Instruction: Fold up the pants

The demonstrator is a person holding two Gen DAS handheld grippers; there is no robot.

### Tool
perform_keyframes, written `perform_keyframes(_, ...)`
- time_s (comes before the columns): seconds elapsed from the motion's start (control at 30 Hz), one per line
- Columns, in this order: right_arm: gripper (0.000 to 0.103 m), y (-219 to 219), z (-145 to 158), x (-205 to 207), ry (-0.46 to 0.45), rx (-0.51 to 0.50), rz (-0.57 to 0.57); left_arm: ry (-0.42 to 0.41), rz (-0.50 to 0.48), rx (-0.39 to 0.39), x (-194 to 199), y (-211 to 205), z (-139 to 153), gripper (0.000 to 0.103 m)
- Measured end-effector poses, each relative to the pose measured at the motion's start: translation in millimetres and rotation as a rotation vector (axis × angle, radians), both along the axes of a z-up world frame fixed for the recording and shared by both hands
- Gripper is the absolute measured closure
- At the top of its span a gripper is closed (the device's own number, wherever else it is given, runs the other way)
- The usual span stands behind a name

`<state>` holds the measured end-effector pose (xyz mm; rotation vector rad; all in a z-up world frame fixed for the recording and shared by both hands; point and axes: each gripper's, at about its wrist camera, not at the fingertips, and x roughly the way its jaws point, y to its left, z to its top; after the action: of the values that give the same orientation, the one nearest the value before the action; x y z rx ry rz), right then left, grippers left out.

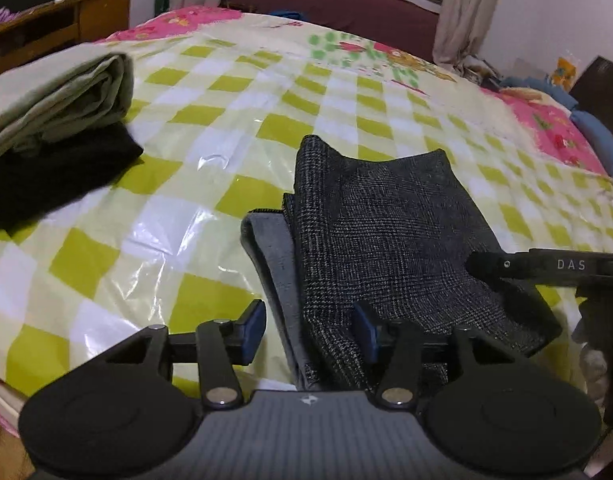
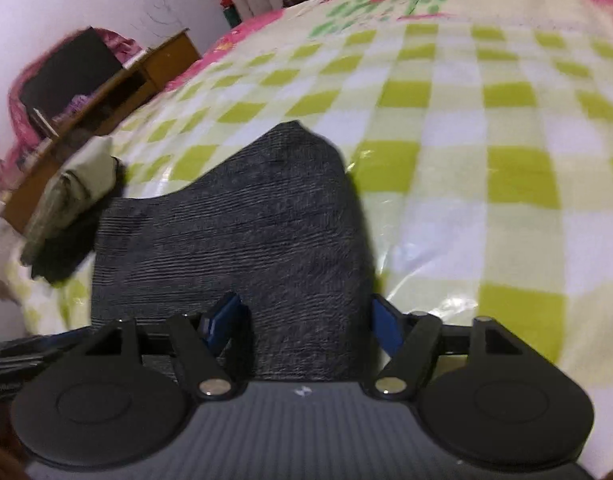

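Observation:
The dark grey checked pants (image 1: 386, 232) lie folded in a compact bundle on the bed, with a lighter grey inner layer (image 1: 270, 256) showing along their left edge. My left gripper (image 1: 309, 332) stands open over the near left edge of the bundle; its right pad rests at the fabric and its left pad is off it. In the right wrist view the pants (image 2: 246, 232) fill the middle. My right gripper (image 2: 304, 324) is open astride their near right corner, and neither pad presses. A black finger of the right gripper (image 1: 546, 266) reaches in over the pants from the right.
A yellow-and-white checked plastic sheet (image 1: 226, 128) covers the bed. At its left edge an olive-green folded garment (image 1: 54, 100) lies on a black one (image 1: 46, 176). A wooden desk (image 1: 66, 20) stands behind them. A blue rolled cloth (image 1: 598, 140) lies at the far right.

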<state>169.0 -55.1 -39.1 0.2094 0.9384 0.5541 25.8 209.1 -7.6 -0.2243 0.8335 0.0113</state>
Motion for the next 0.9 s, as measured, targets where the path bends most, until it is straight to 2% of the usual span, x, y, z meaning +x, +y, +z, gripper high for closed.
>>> perform_keyframes(0.13,0.028,-1,-7,6,0.017,0.034,0.014,0.013,-0.007,-0.055,7,6,-6,0.037)
perform_keyframes(0.2,0.030,-1,-10,7,0.025,0.042,0.005,0.014,-0.011,-0.082,12,6,-11,0.037)
perform_keyframes(0.4,0.050,-13,-5,4,0.048,0.063,-0.022,0.002,-0.032,-0.032,21,-8,-8,0.038)
perform_keyframes(0.47,0.053,-21,-4,4,0.059,0.073,-0.035,-0.010,-0.045,-0.020,25,-13,-6,0.038)
perform_keyframes(0.63,0.053,-38,-2,4,0.062,0.060,-0.081,-0.036,-0.107,0.036,38,-37,-3,0.038)
perform_keyframes(0.9,0.053,-72,1,8,0.043,0.023,-0.183,-0.042,-0.193,0.065,69,-74,-2,0.038)
